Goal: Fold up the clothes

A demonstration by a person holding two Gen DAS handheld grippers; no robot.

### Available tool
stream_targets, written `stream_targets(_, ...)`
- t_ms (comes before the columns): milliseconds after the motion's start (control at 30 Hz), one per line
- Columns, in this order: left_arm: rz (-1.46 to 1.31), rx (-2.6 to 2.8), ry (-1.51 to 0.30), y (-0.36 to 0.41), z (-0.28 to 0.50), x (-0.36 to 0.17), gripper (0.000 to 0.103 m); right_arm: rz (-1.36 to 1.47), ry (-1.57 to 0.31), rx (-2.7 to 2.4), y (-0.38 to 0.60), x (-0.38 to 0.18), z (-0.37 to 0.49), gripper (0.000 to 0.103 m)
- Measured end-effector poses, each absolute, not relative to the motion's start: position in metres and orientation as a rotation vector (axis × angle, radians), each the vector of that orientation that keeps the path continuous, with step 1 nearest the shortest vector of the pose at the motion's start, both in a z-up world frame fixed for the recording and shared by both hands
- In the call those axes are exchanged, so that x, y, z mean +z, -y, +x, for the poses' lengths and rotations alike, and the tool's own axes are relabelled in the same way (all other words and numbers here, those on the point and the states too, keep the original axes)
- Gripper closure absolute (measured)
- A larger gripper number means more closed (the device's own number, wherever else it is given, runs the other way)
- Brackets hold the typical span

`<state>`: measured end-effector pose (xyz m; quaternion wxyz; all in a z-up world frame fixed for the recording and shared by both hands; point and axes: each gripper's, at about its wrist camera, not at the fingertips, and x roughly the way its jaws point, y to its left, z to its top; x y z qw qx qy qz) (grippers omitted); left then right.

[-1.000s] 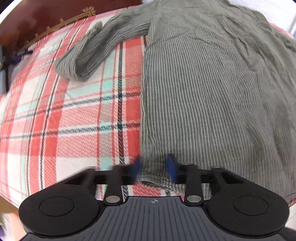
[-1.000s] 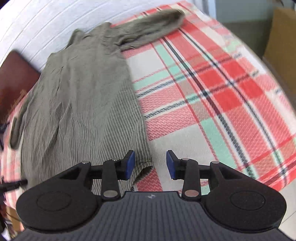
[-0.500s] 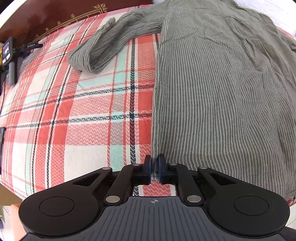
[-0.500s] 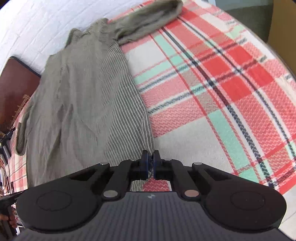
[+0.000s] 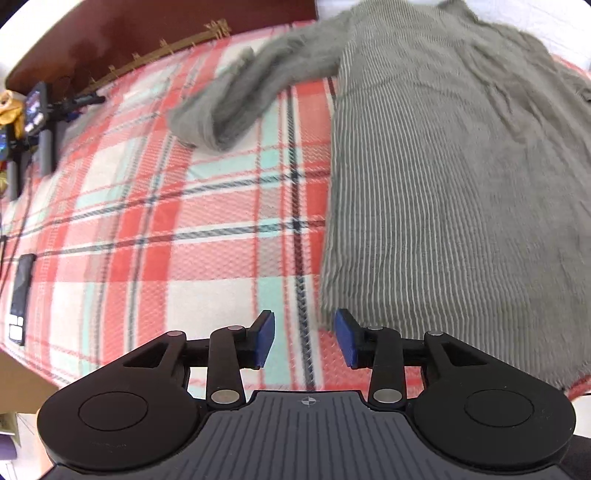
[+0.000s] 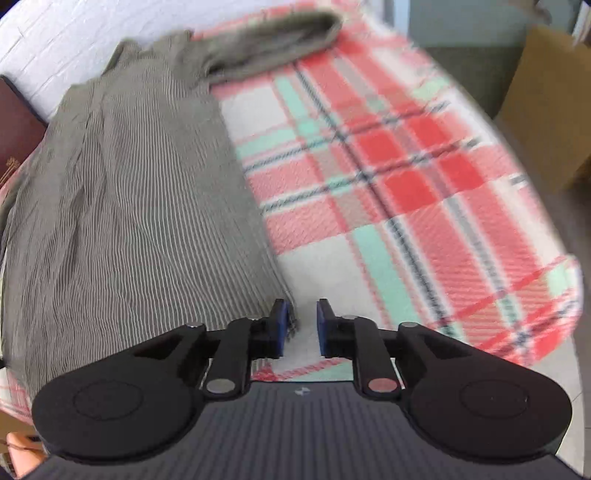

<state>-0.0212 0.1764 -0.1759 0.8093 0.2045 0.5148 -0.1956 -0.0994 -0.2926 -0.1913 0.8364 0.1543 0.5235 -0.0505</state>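
A grey striped long-sleeved sweater (image 5: 443, 192) lies flat on a red, white and mint plaid blanket (image 5: 166, 240). Its left sleeve (image 5: 236, 99) bends out to the left. In the right wrist view the sweater (image 6: 129, 206) fills the left half and its other sleeve (image 6: 273, 48) lies at the top. My left gripper (image 5: 304, 341) is open and empty, just left of the sweater's lower left hem corner. My right gripper (image 6: 300, 328) is open and empty at the lower right hem corner, its left pad next to the fabric edge.
A dark wooden headboard (image 5: 147, 33) runs along the far left. A phone on a stand (image 5: 37, 107) and a dark remote-like device (image 5: 20, 291) sit at the blanket's left edge. A cardboard box (image 6: 550, 107) stands right of the bed.
Both grippers were shut on the sweater's hem corners half a second ago and have now opened and let go. Both have drawn back slightly; the views are motion-blurred.
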Motion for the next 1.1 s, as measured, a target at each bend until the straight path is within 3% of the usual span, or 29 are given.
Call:
stream_targets(67, 0.401, -0.455, -1.095, -0.18, -0.03, -0.161, 0.048, 0.347, -1.063, -0.057, 0.284, -0.173, -0.11, 0.082)
stream_targets(167, 0.387, -0.549, -1.087, -0.171, -0.051, -0.149, 0.046, 0.37, -1.054, 0.045, 0.261, -0.163, -0.119, 0.073)
stream_targets(767, 0.979, -0.945, -0.734, -0.067, -0.179, -0.185, 0.045, 0.157, -1.247, 0.358, 0.147, -0.189, -0.135, 0.072)
stream_targets(967, 1.002, -0.961, -0.737, -0.067, -0.186, -0.194, 0.045, 0.314, -1.294, 0.27, 0.172, -0.202, -0.146, 0.071)
stream_targets(1100, 0.89, -0.945, -0.835, -0.068, -0.176, -0.192, 0.045, 0.405, -1.296, 0.238, 0.182, -0.209, -0.147, 0.068)
